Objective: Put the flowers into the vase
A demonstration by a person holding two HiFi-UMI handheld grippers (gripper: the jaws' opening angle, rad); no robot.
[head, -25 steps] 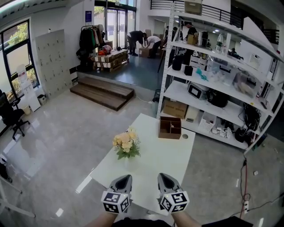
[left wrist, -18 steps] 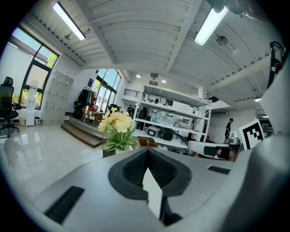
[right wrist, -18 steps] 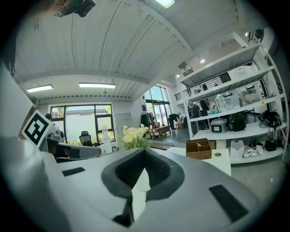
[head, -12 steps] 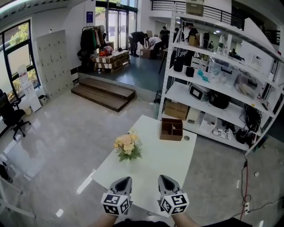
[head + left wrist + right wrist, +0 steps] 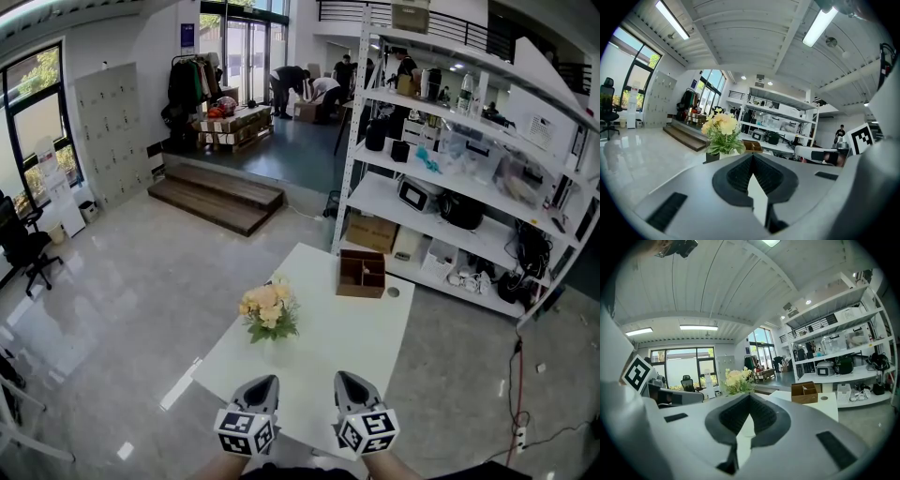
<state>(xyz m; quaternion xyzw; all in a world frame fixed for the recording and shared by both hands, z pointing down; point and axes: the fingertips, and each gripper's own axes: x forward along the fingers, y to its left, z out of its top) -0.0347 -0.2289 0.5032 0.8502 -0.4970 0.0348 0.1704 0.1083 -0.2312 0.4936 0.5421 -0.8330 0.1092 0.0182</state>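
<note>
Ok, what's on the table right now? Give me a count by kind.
Flowers, one bunch: 1
Brown box: 1
Round grey disc or hole, can't tell which: 1
Total: 3

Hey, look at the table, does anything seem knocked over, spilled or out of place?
Nothing stands out. The yellow flower bouquet stands upright on the white table, the brown wooden compartment box sits flat at the far end, and nothing looks spilled.
</note>
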